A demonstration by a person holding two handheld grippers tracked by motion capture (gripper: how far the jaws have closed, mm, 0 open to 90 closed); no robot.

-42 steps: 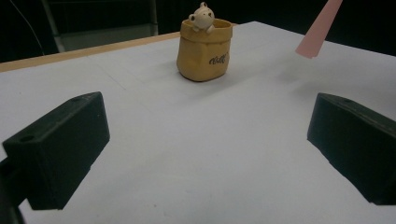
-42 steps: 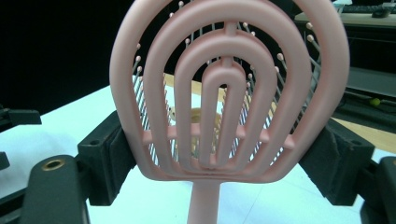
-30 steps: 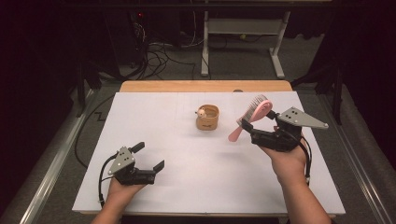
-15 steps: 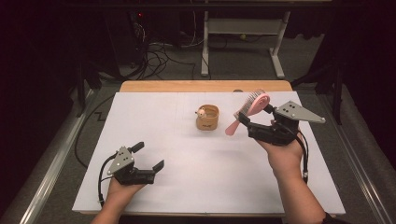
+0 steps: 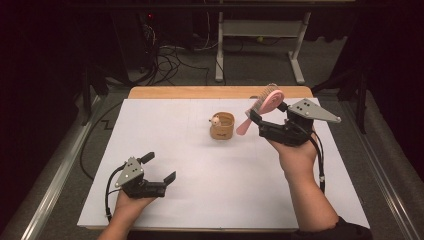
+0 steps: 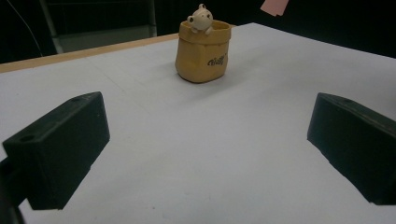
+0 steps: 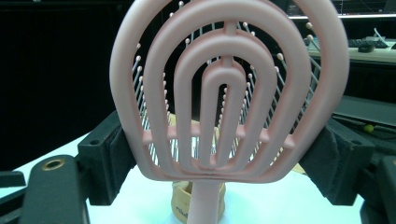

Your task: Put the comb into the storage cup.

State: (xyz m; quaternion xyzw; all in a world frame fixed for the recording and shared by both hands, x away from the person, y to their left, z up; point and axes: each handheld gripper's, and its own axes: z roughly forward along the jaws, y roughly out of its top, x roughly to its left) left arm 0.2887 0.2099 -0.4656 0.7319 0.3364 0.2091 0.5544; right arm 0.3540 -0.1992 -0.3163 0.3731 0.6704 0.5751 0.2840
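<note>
A pink vented hairbrush (image 5: 261, 107) is held above the table, its handle (image 5: 245, 125) slanting down to the left. My right gripper (image 5: 267, 116) is shut on the brush head (image 7: 229, 93), both jaws pressing its sides. Just left of the handle stands a small tan pot (image 5: 222, 126) with a little bear figure on its rim (image 6: 201, 18); the pot (image 7: 198, 203) also peeks out beneath the brush. My left gripper (image 5: 160, 167) rests near the table's front left, open, with nothing between its jaws, looking toward the pot (image 6: 202, 52).
White sheet (image 5: 200, 175) covers the table, with a wooden strip (image 5: 220, 92) along the far edge. Beyond lie cables (image 5: 170, 55) and a white table frame (image 5: 260, 35) on the floor. Metal rails (image 5: 60, 170) flank the table.
My right gripper has carried the hairbrush leftward and slightly away, closer to the tan pot. The left gripper has not moved.
</note>
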